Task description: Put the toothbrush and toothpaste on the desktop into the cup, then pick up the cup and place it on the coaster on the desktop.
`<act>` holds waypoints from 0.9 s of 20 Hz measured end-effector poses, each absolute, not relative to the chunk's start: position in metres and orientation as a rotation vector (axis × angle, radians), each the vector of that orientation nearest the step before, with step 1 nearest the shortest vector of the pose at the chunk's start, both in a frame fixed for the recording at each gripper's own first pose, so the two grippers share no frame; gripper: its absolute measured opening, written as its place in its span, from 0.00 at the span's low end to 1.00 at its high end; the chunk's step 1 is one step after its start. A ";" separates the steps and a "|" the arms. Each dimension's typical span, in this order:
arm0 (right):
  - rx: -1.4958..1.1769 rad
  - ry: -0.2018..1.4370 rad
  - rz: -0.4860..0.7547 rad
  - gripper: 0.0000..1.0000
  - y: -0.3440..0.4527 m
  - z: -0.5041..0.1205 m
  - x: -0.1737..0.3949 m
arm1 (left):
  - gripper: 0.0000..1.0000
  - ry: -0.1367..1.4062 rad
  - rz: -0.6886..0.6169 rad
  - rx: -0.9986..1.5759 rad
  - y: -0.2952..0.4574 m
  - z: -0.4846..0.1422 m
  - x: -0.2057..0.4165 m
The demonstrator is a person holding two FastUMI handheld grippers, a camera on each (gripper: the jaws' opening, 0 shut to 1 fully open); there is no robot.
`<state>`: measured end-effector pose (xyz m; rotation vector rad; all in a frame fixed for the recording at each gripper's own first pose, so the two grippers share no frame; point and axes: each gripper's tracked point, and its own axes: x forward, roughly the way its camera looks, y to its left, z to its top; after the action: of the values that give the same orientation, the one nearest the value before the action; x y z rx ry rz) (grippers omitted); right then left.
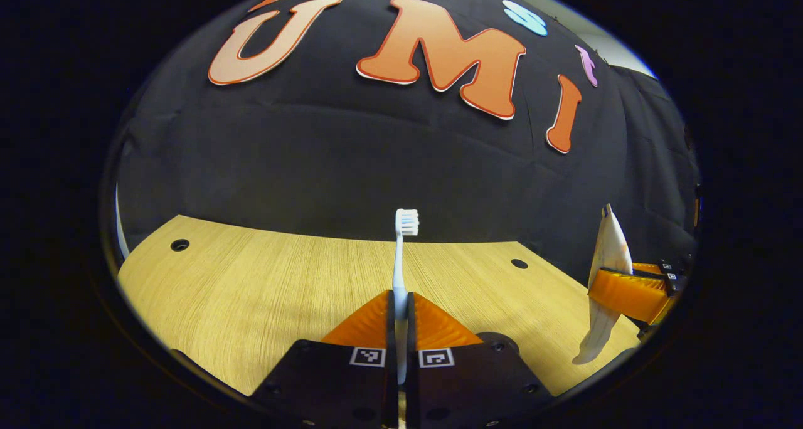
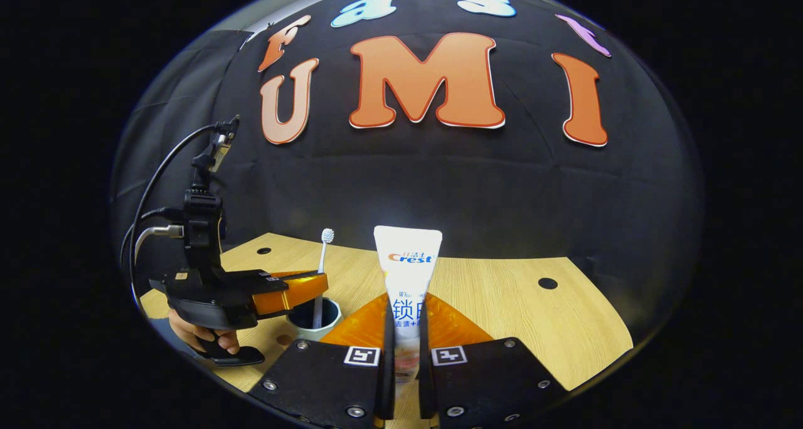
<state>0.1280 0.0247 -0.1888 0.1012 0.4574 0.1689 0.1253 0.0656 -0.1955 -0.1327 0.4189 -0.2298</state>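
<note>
Toothbrush [image 1: 399, 263] held upright between the two fingers of the left tool [image 1: 400, 319], bristle head up, handle clamped low between them. In the right gripper view, same toothbrush [image 2: 322, 272] seen standing with its lower end inside the cup [image 2: 314, 317], clamped by the left tool [image 2: 295, 291] just above the cup's rim; whether the end touches the cup's bottom cannot be told. Cup standing on the wooden desk [image 2: 502, 297], near the left side, dark inside with a pale rim. Toothpaste [image 2: 406, 285] tube held upright in the right tool [image 2: 405, 347], flat crimped end up, both fingers closed on its lower part, raised above the desk. Same tube [image 1: 605, 278] seen at the far right in the left gripper view, edge-on, clamped by the right tool [image 1: 618, 291]. A hand [image 2: 201, 335] gripping the left tool's handle from below. Dark cables [image 2: 157, 178] running up from that tool. Several round holes [image 2: 547, 283] in the desk top.
</note>
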 end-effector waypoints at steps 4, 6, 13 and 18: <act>0.100 0.456 0.164 0.16 0.024 -0.191 0.126 | 0.05 0.451 -0.218 -0.103 0.066 -0.209 0.123; 0.098 0.464 0.165 0.16 0.025 -0.194 0.124 | 0.06 0.469 -0.217 -0.091 0.064 -0.214 0.124; 0.096 0.477 0.168 0.16 0.028 -0.199 0.116 | 0.09 0.474 -0.207 -0.032 0.058 -0.213 0.124; 0.099 0.479 0.168 0.16 0.025 -0.198 0.113 | 0.14 0.487 -0.234 -0.015 0.050 -0.213 0.121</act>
<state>0.1134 0.0252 -0.1984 0.0991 0.4793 0.1681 0.1205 0.0504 -0.2126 -0.0145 0.4865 -0.2341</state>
